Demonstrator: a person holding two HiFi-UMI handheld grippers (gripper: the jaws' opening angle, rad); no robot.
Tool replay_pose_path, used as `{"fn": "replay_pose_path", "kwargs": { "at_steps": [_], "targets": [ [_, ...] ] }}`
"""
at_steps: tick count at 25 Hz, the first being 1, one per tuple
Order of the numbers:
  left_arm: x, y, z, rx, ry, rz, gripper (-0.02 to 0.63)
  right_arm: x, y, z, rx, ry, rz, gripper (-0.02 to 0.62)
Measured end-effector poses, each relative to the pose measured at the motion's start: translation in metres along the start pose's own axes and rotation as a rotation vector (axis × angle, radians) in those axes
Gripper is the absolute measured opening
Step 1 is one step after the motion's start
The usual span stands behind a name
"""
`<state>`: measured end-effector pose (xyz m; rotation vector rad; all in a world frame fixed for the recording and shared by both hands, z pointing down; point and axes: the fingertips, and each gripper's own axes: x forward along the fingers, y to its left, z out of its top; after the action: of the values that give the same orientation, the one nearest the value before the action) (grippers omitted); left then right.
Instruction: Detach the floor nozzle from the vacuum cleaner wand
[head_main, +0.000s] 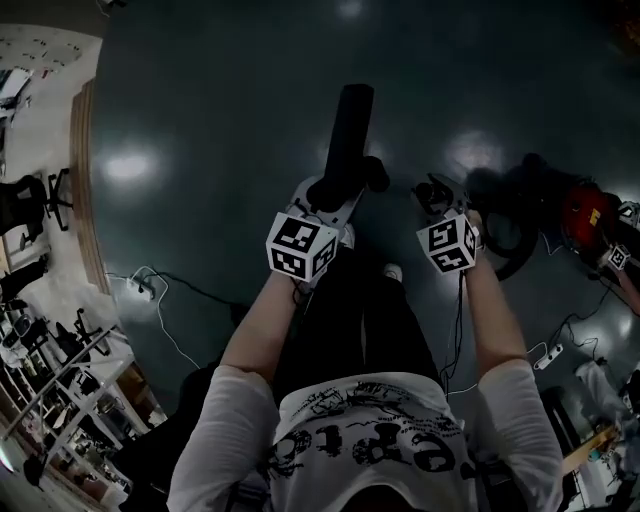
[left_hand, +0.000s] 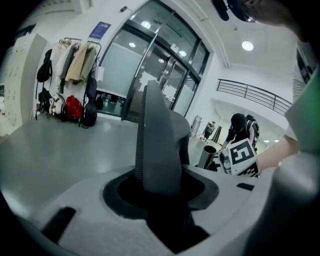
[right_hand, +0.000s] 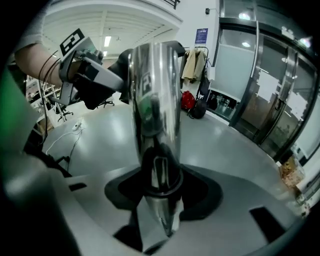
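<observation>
Floor nozzle (head_main: 350, 125): dark, long, out over the grey floor (head_main: 200, 80), ahead of person's feet, near end in left gripper (head_main: 333, 192). Left jaws partly closed, clamped on nozzle's dark grey neck (left_hand: 160, 145). Wand (right_hand: 154, 115): chrome tube, standing between right gripper's (head_main: 437, 195) jaws, which are set fairly wide and grip it. Wand's open end (left_hand: 207, 156) shows beside nozzle, apart from it. Grippers side by side, apart. Red vacuum cleaner (head_main: 585, 212) on floor at right. White cable (head_main: 160, 300) at left.
</observation>
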<state>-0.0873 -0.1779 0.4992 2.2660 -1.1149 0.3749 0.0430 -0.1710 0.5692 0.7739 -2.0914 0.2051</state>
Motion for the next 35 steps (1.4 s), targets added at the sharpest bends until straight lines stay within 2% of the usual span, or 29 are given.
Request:
{"fn": "replay_pose_path", "kwargs": {
  "at_steps": [4, 9, 13, 16, 20, 28, 31, 35],
  "targets": [
    [0.058, 0.057, -0.072, -0.097, 0.030, -0.024, 0.167, 0.084, 0.003, -0.039, -0.034, -0.004, 0.015, 0.179],
    [0.123, 0.130, -0.172, -0.103, 0.070, 0.006, 0.167, 0.188, 0.021, -0.101, -0.076, -0.008, 0.029, 0.179],
    [0.163, 0.180, -0.244, -0.140, 0.044, 0.030, 0.167, 0.259, 0.034, -0.135, -0.106, -0.015, 0.015, 0.179],
    [0.186, 0.218, -0.294, -0.211, 0.014, 0.050, 0.167, 0.313, 0.035, -0.173, -0.054, 0.032, 0.022, 0.179],
    [0.225, 0.265, -0.352, -0.245, 0.013, 0.044, 0.167, 0.385, 0.041, -0.231, 0.023, 0.118, 0.097, 0.179],
    [0.300, 0.301, -0.454, -0.291, 0.111, 0.024, 0.167, 0.477, 0.073, -0.306, 0.018, 0.252, 0.252, 0.179],
    [0.313, 0.312, -0.474, -0.379, 0.131, 0.016, 0.167, 0.496, 0.083, -0.336, 0.008, 0.338, 0.275, 0.179],
    [0.330, 0.326, -0.508, -0.463, 0.195, 0.009, 0.167, 0.518, 0.094, -0.361, -0.001, 0.393, 0.289, 0.179]
  ]
}}
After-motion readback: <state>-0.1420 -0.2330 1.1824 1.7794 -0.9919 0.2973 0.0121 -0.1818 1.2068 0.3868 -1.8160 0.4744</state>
